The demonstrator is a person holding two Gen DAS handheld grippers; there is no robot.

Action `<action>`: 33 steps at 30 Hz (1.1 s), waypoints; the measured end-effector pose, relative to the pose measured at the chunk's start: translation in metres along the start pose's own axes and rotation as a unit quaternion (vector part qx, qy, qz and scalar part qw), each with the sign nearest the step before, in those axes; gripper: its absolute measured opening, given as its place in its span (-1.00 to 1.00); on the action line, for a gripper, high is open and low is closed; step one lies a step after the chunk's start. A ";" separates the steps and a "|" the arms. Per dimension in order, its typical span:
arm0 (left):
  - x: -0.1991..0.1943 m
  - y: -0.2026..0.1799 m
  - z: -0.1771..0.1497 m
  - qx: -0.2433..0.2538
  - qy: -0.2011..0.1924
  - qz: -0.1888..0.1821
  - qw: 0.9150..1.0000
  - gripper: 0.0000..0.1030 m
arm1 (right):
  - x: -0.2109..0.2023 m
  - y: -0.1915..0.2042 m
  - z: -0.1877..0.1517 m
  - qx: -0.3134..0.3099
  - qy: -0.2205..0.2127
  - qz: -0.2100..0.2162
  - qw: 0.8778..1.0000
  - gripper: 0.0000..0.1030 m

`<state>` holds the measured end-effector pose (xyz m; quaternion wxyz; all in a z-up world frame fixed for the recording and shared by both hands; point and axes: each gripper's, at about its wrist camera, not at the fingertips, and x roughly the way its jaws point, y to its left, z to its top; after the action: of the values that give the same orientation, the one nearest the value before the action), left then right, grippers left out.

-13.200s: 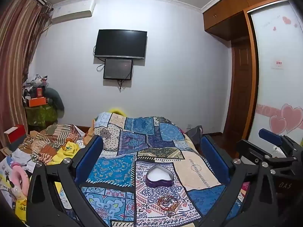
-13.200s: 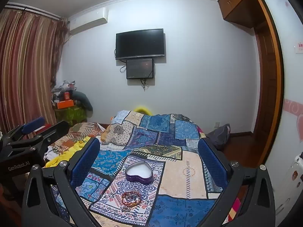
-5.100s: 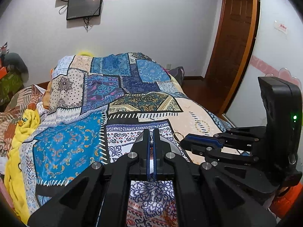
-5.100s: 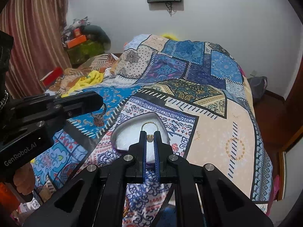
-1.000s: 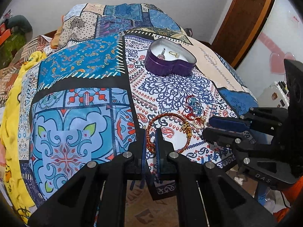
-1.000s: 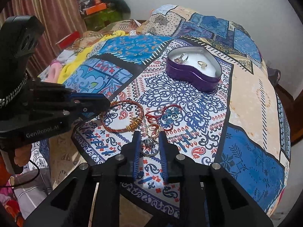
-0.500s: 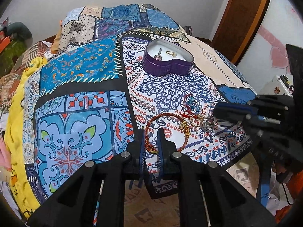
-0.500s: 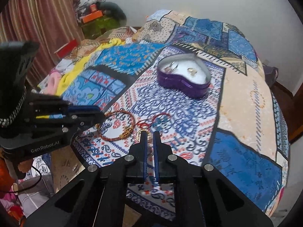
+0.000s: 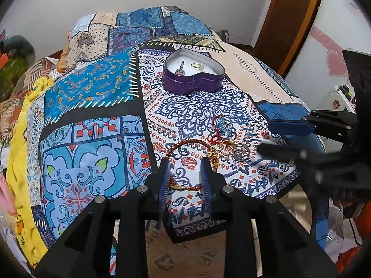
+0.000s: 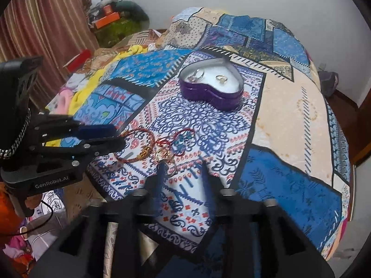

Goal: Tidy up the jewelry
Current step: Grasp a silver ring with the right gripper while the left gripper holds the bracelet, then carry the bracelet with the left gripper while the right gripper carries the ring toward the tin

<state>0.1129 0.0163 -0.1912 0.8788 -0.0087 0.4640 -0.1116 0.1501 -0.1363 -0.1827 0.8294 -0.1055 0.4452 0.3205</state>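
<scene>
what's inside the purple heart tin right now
The purple heart tin holds a gold ring and a small silvery piece on white lining. The near wall hides the lining's front edge.

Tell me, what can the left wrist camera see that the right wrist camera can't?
Only the left wrist view shows the brown wooden door and the pink heart stickers beside it. Only the right wrist view shows the striped curtain and the orange box on the cluttered pile. Both show the patchwork bedspread, the purple heart-shaped tin with rings inside, and the red braided bracelet lying among the loose jewelry. The left gripper and right gripper are both opening, and each view shows the other.
</scene>
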 end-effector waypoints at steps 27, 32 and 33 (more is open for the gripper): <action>0.020 0.027 -0.009 -0.044 0.018 0.011 0.999 -0.40 | -0.007 -0.003 0.006 -0.004 -0.027 -0.016 0.999 -0.61; 0.027 0.023 -0.009 -0.033 0.011 0.022 0.999 -0.61 | -0.008 -0.006 0.004 0.009 -0.030 -0.016 0.999 -0.61; 0.027 0.022 -0.009 -0.031 0.011 0.026 0.999 -0.69 | -0.008 -0.007 0.004 0.010 -0.031 -0.016 0.999 -0.61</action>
<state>0.1250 0.0333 -0.2210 0.8753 -0.0230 0.4772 -0.0747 0.1535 -0.1436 -0.1745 0.8488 -0.0943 0.4212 0.3053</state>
